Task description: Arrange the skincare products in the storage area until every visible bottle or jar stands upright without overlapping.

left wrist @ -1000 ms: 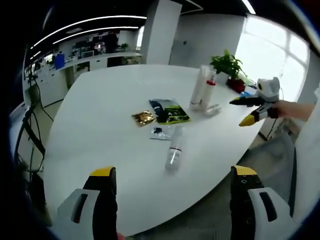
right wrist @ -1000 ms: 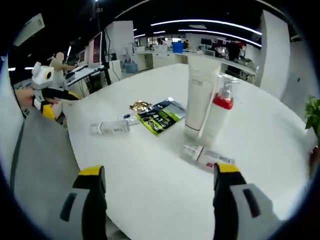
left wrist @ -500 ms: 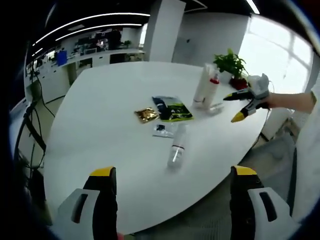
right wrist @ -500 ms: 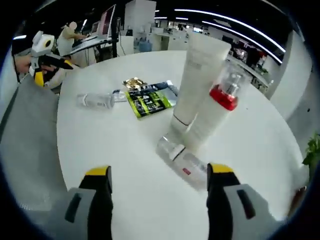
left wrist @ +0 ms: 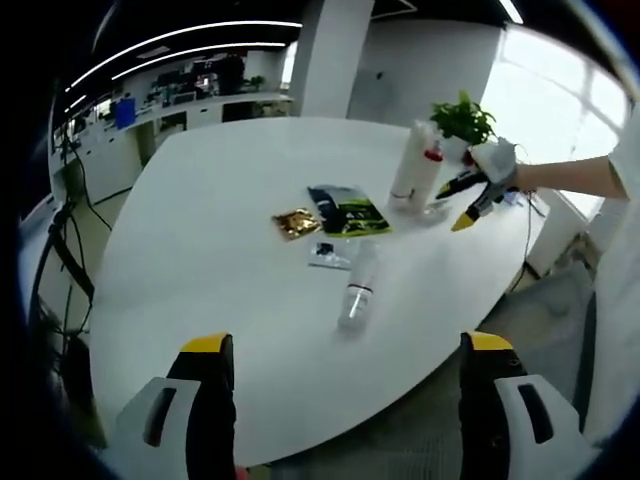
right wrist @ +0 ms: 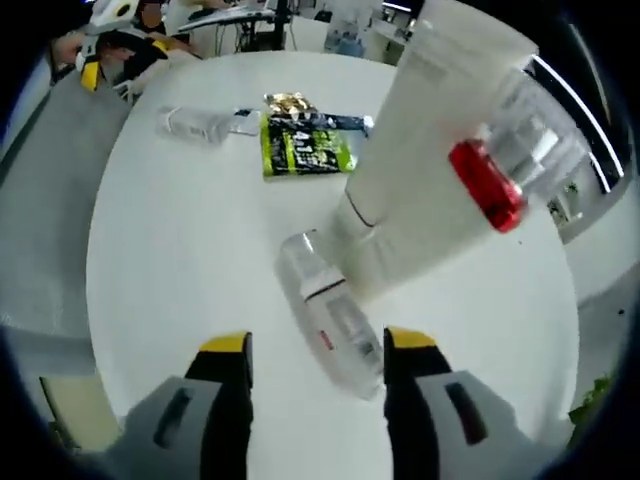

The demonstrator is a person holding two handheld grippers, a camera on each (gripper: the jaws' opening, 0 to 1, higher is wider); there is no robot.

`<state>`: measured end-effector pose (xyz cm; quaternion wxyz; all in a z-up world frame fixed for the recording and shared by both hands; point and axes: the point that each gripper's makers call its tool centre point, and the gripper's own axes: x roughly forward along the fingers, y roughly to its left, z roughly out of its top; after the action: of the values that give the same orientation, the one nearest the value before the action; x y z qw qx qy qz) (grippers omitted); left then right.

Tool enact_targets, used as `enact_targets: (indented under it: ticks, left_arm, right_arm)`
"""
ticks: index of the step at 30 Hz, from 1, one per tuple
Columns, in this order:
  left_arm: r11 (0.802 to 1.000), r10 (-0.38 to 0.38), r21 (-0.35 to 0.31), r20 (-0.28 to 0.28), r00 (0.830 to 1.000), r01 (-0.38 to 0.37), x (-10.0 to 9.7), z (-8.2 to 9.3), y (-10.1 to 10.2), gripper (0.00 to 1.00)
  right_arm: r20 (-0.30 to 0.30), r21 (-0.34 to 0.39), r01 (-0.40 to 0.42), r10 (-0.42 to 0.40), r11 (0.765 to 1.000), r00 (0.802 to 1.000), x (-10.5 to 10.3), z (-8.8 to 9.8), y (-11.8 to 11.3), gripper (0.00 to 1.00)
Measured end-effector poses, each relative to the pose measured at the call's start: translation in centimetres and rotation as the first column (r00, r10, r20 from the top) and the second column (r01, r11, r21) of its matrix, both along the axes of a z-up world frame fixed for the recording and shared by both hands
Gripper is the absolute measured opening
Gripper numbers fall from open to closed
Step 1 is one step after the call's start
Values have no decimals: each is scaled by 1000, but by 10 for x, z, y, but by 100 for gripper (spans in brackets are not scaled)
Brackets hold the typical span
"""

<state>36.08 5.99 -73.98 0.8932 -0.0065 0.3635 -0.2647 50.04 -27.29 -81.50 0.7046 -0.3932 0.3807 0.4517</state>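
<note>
Looking along the left gripper (left wrist: 340,375), jaws spread and idle: clear bottle (left wrist: 357,292) lying flat mid-table (left wrist: 200,230), tall tube (left wrist: 409,165) and pump bottle (left wrist: 428,175) upright. From the right gripper (right wrist: 312,355), spread astride a small fallen bottle (right wrist: 325,310) (not yet pinched): two left to stand, probably.

On the surface (right wrist: 180,260), a small bottle (right wrist: 328,318) lies before two upright containers: tube (right wrist: 420,150), pump bottle (right wrist: 470,200). Sachets (right wrist: 300,145) lie beyond. Another bottle (left wrist: 357,292) lies apart.
</note>
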Motion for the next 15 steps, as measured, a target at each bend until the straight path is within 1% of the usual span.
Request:
enact_targets:
  ticks: [4,10,13,15]
  left_arm:
    - [1000,3,3,-3,1000,-3,0,0,0,91]
    - [1000,7,1,0,1000,-7,1,0,1,90]
    - [1000,2,2,-1,1000,-2,0,0,0,90]
    - [1000,0,2,0,1000,0,0,0,0,90]
  right_arm:
    - [-13,-5,-23,23,1000,1000,3,-3,5,40]
    - [-24,-33,-80,80,996,997,2,-9,13,35]
    - [-30,-29,-96,96,995,995,2,-8,19,30]
    - [-40,-23,-99,98,995,994,0,-9,24,29]
